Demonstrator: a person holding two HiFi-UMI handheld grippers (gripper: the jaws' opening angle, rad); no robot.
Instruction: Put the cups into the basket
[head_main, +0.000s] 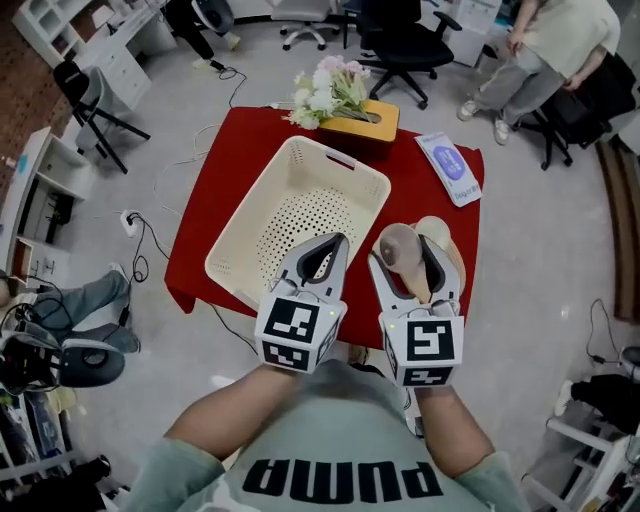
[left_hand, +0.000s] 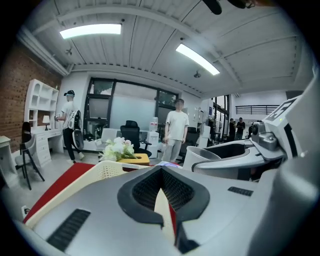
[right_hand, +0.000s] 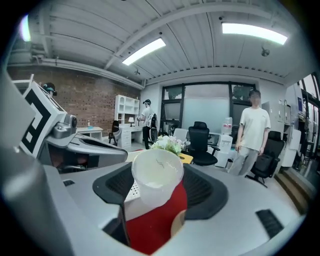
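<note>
My right gripper (head_main: 415, 262) is shut on a pale translucent cup (head_main: 398, 248), holding it above the red table's (head_main: 225, 150) near right edge. In the right gripper view the cup (right_hand: 156, 172) sits mouth-up between the jaws of that gripper (right_hand: 157, 186). A second, tan cup (head_main: 437, 230) stands on the table just beyond and shows below the held one (right_hand: 177, 226). The cream perforated basket (head_main: 240, 262) lies left of it, empty. My left gripper (head_main: 330, 250) hovers over the basket's near right corner, shut with nothing in it (left_hand: 161, 200).
A yellow box with white flowers (head_main: 345, 105) stands at the table's far edge and a blue-and-white packet (head_main: 448, 165) lies at the far right corner. Office chairs (head_main: 405, 45) and a person (head_main: 540, 60) are beyond. Cables (head_main: 150, 240) trail on the floor at left.
</note>
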